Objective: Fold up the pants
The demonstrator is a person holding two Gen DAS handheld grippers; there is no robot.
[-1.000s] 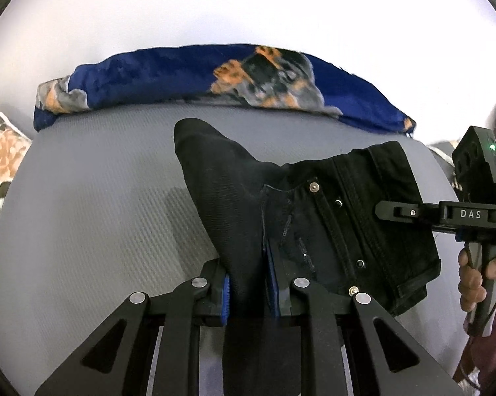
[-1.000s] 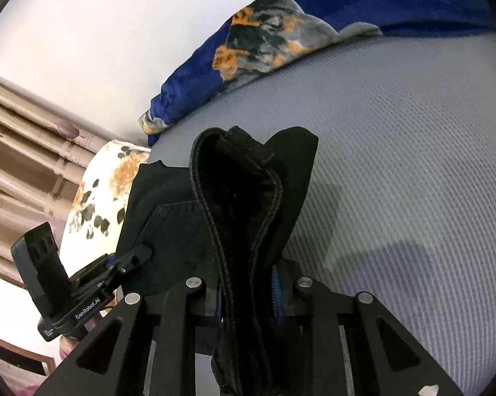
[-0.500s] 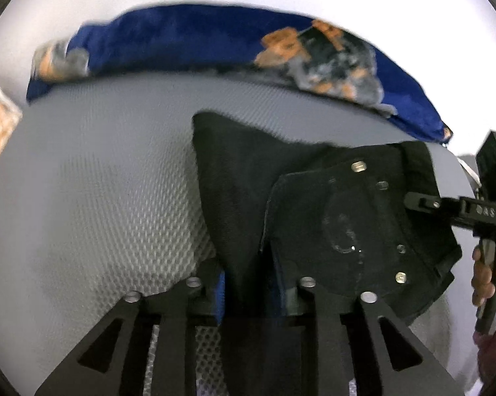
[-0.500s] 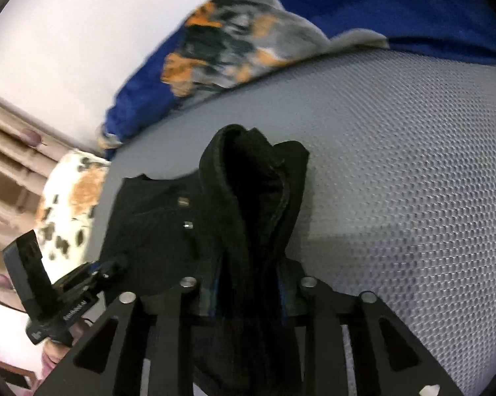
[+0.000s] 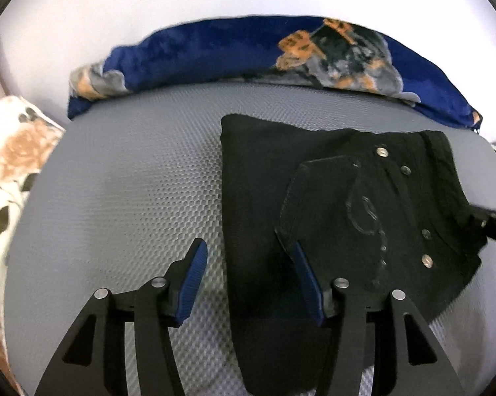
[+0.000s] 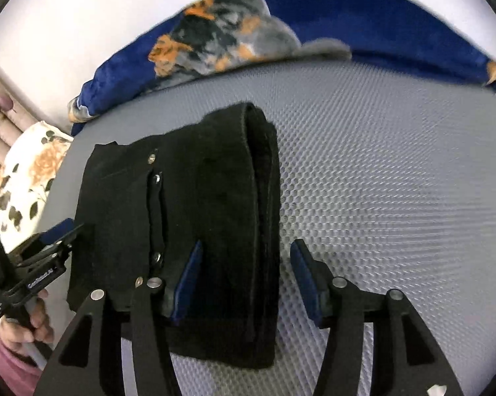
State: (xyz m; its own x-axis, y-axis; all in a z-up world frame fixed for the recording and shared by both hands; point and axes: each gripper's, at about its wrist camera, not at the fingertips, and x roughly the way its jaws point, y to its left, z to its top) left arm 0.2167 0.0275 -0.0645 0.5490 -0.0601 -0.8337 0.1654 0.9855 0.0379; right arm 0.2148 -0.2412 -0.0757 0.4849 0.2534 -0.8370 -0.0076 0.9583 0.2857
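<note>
The black pants (image 5: 347, 198) lie folded into a compact rectangle on the grey mesh surface (image 5: 132, 181), rivets and a back pocket facing up. My left gripper (image 5: 251, 283) straddles their left edge; its jaws are opening and the blue pads (image 5: 192, 280) no longer press the cloth. In the right wrist view the pants (image 6: 215, 181) show their thick folded edge between the fingers of my right gripper (image 6: 246, 283), whose jaws are also opening, the right pad (image 6: 304, 283) clear of the fabric. The left gripper (image 6: 64, 231) sits at the pants' far left corner.
A blue blanket (image 5: 248, 49) with orange and grey print lies bunched along the back of the surface, against a white wall. A floral pillow (image 5: 13, 151) sits at the left. A hand (image 6: 33, 326) in a pink sleeve holds the left gripper. Bare grey mesh (image 6: 396, 181) stretches right of the pants.
Both grippers were shut on raised folds of the pants; both have spread their jaws and sunk lower. The cloth has dropped and lies flat on the grey surface.
</note>
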